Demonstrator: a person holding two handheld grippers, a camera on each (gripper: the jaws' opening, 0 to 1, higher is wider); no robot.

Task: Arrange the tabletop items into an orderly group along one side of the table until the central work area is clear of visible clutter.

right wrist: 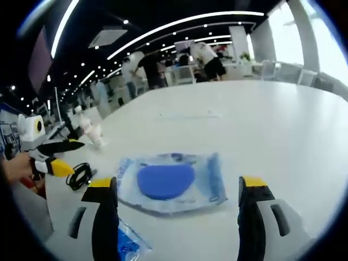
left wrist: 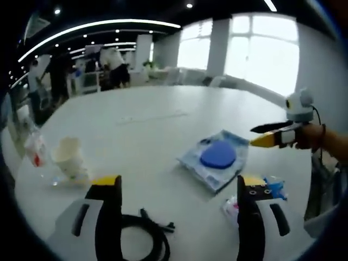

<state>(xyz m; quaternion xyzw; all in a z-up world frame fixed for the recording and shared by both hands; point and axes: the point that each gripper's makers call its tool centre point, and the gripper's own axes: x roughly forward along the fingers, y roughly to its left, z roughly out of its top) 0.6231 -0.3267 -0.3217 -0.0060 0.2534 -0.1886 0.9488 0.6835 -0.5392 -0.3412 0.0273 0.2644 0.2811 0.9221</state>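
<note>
The left gripper (left wrist: 179,187) hangs above the near edge of the white table (left wrist: 157,109), its jaws spread wide and holding nothing. Between and just beyond them lies a coiled black cable (left wrist: 147,236). A clear plastic pouch with a blue disc inside (left wrist: 216,157) lies flat ahead and to the right, and a small blue-and-white packet (left wrist: 272,187) sits just beside the right jaw. A crumpled white paper cup (left wrist: 69,157) and a clear wrapper with red print (left wrist: 35,152) rest near the table's left edge. In the right gripper view, the right gripper (right wrist: 179,187) is likewise wide open and empty, poised over the same pouch (right wrist: 168,182), with a blue packet (right wrist: 126,244) beside its left jaw. The right gripper appears at the right of the left gripper view, well apart from the pouch.
</note>
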